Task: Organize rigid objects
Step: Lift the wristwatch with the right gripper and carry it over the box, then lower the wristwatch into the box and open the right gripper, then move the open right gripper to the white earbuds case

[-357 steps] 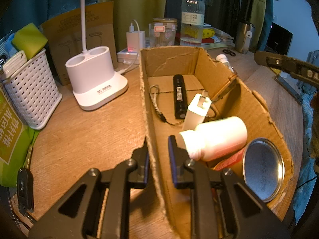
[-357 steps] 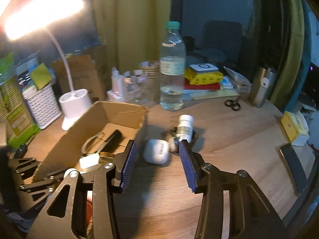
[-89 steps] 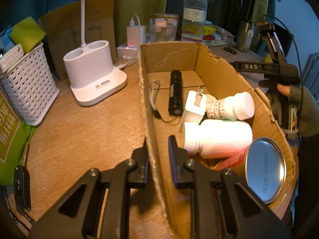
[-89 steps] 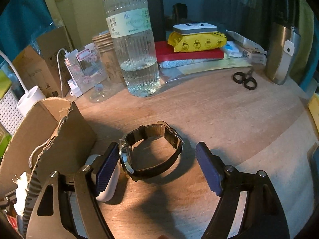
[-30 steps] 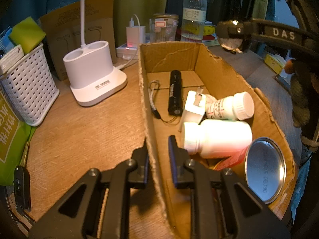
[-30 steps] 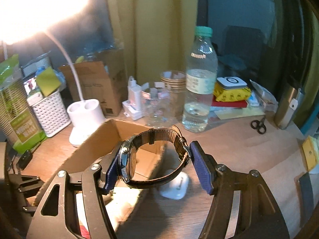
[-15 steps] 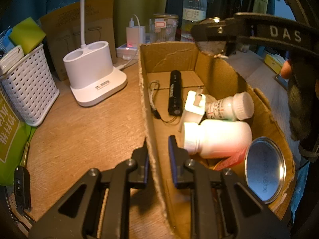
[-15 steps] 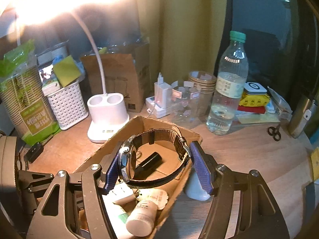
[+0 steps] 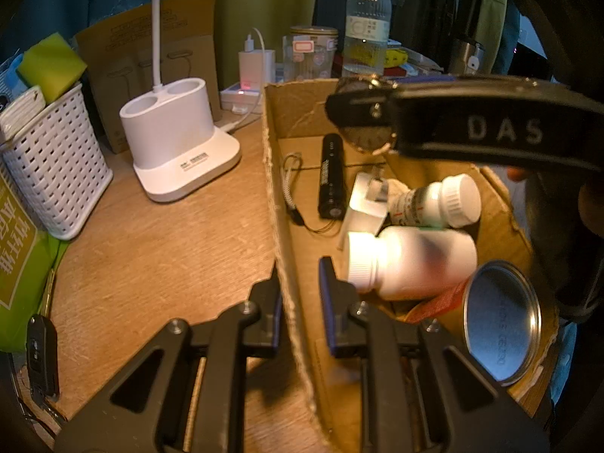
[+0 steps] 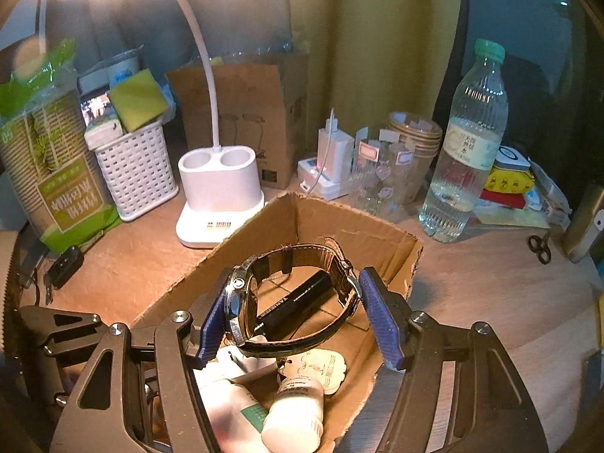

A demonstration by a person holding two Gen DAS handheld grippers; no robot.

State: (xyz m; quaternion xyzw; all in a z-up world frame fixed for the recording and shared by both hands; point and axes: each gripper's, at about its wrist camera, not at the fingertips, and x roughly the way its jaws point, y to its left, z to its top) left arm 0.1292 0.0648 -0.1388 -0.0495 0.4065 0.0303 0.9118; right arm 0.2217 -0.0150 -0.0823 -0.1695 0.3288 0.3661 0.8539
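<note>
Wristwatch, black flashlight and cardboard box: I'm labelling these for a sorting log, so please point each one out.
wristwatch (image 10: 241, 304), right wrist view, on its metal case.
black flashlight (image 9: 331, 173), left wrist view, on the middle of its barrel.
cardboard box (image 9: 298, 98), left wrist view, on its far inner wall.

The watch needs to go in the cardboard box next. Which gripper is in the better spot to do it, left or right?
Right. The right gripper already holds the watch above the open cardboard box, so it probably only has to lower and let go. The left gripper is clamped shut on the box's side wall.
</note>
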